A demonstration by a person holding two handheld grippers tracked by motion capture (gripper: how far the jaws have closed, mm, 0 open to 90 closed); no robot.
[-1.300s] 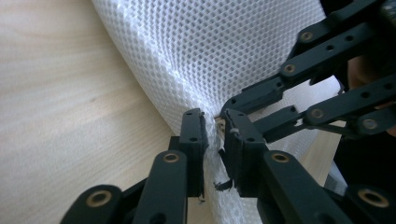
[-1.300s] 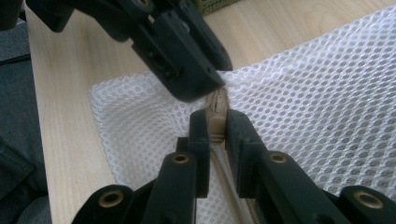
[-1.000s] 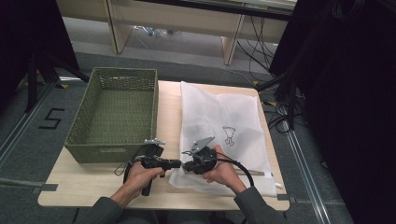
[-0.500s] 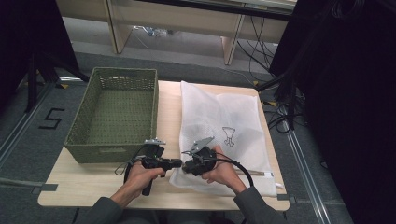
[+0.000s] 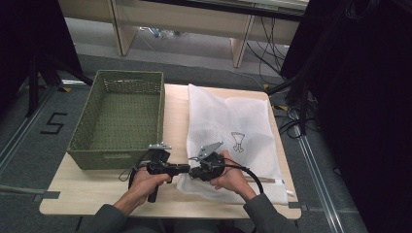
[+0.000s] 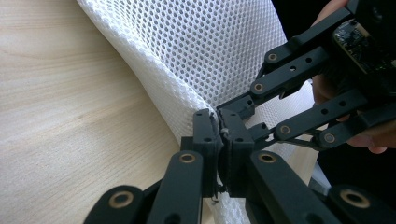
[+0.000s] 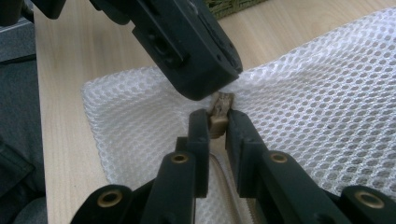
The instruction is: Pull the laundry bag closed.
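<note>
White mesh laundry bag (image 5: 232, 131) lies flat on the wooden table (image 5: 97, 187), to the right of the green woven basket (image 5: 119, 116), with its near-left corner at the lower centre of the high view. Compared with the two earlier high-view frames, both hands have shifted only slightly; the grippers remain together at that corner, so the grasp is settled rather than in transit. The left hand-held gripper (image 6: 218, 135) is clenched on a fold of the mesh at the bag's edge, jaws pressed together with fabric between them. The right hand-held gripper (image 7: 215, 122) is closed on the tan zipper pull (image 7: 220, 108), which sits at the end of the zipper track (image 7: 233, 205) running back toward the camera between the jaws. In the right gripper view the left hand-held gripper appears at the upper centre of the frame, just beyond the pull and touching the mesh. Judgement: the anchoring grip and the pull grip are both established, so the work stands at the start of the zipper stroke. The bag's contents, a small dark outline (image 5: 238, 141) in the centre, lie well apart from the grippers.
</note>
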